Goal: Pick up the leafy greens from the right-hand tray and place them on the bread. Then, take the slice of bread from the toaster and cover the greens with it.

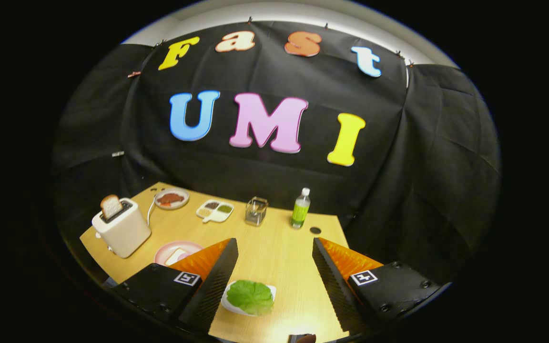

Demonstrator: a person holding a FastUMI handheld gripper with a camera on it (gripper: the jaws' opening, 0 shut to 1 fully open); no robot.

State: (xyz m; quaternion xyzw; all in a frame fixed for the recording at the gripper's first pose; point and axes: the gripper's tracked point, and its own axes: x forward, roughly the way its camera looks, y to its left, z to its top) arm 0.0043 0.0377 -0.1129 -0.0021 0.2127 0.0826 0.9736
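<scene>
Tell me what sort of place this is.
Probably a staged kitchen-table booth for recording demos, not a real kitchen: a wooden table set before a black cloth wall, with a toaster holding a bread slice and leafy greens on a white tray between the open jaws.

From on the claw, seemingly high, looking forward and down over the table.

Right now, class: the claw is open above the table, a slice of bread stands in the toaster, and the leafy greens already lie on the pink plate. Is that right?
Not quite. The gripper view shows the leafy greens on their white tray between the open claw fingers, not on the pink plate. The bread slice does stand in the toaster.
</scene>
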